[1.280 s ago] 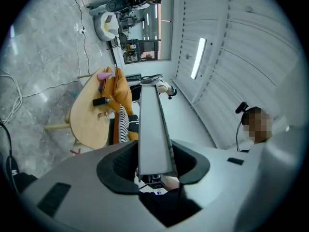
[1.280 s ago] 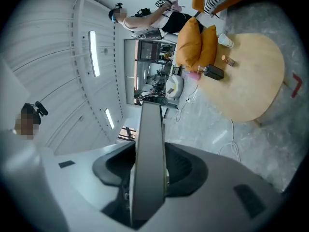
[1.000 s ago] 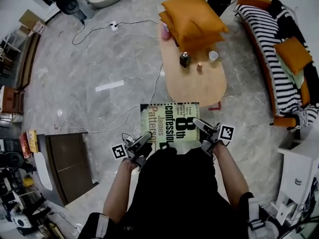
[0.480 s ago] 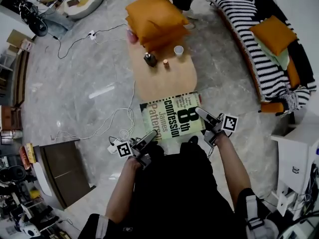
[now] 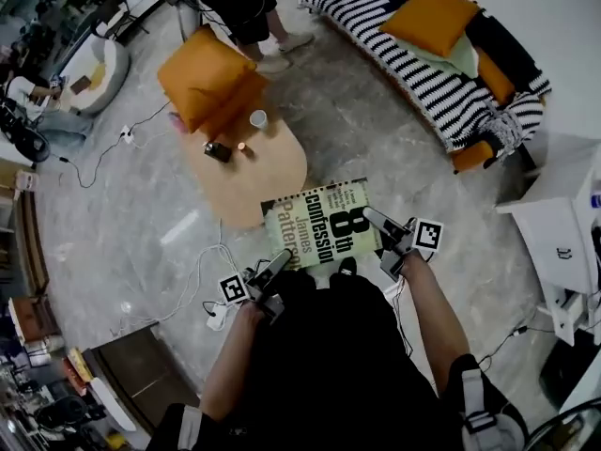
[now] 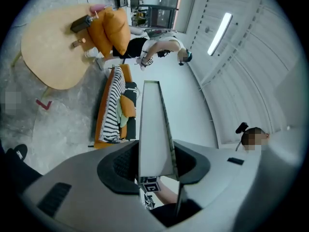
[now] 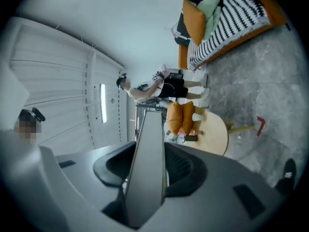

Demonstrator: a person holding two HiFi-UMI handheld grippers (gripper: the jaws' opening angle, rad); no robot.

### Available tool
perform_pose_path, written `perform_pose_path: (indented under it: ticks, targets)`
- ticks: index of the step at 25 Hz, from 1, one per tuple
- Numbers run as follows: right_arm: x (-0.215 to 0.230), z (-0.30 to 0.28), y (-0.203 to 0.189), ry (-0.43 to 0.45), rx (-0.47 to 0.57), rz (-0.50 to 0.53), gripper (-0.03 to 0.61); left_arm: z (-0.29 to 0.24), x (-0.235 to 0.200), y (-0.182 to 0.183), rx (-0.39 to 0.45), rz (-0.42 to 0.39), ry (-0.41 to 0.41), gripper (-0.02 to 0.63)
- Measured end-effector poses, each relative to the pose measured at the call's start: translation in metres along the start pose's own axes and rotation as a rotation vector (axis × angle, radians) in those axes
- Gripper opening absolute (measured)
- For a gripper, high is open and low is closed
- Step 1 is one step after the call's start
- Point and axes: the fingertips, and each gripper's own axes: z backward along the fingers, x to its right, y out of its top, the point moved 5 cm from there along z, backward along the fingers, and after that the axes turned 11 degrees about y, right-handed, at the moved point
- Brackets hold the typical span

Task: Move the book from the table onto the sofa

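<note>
Bright, even indoor light with only soft shadows. A ceiling strip lamp [image 6: 219,28] glares above and to the right of the left gripper [image 6: 155,151]. The pale floor [image 5: 376,158] ahead of both grippers carries a dull sheen. Both gripper views bulge like a fisheye, with black corners. Nearest the lens, the shells of the left and right gripper [image 7: 147,170] and the book [image 6: 152,124] edge between the jaws look soft.

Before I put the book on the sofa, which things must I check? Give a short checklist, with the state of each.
1. Left gripper shut on book: ok.
2. Right gripper shut on book: ok.
3. Book off the table: ok.
4. Book above the sofa: not ok, it is above the floor.
5. Free striped seat beside the orange cushion: ok.
</note>
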Motion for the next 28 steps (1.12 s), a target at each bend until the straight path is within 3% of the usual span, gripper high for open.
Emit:
perform_pose_path:
  ticks: [1, 2, 5, 6, 7, 15, 28]
  targets:
    - [-0.002, -0.004, -0.008, 0.004, -0.02, -0.005, 0.184, 0.011, 0.0, -0.004, 0.034, 0.005, 0.002, 0.173]
    - [-0.003, -0.021, -0.022, 0.023, -0.124, -0.028, 0.184, 0.035, 0.0, -0.019, 0.153, 0.018, 0.006, 0.173]
    - [-0.001, -0.126, -0.083, 0.121, -0.739, -0.166, 0.183, 0.119, 0.002, -0.101, 0.805, 0.088, 0.025, 0.173]
    - [0.0, -0.147, -0.099, 0.13, -0.838, -0.189, 0.183, 0.134, 0.001, -0.107, 0.908, 0.099, 0.03, 0.173]
    - [0.002, -0.155, -0.105, 0.122, -0.858, -0.192, 0.183, 0.142, 0.0, -0.101, 0.926, 0.101, 0.032, 0.173]
    - [0.009, -0.132, -0.046, 0.008, -0.656, -0.105, 0.179, 0.098, -0.012, 0.007, 0.68, 0.063, 0.016, 0.175]
    - [0.003, -0.167, -0.06, -0.036, -0.572, -0.101, 0.176, 0.083, -0.01, 0.162, 0.476, 0.034, -0.052, 0.173]
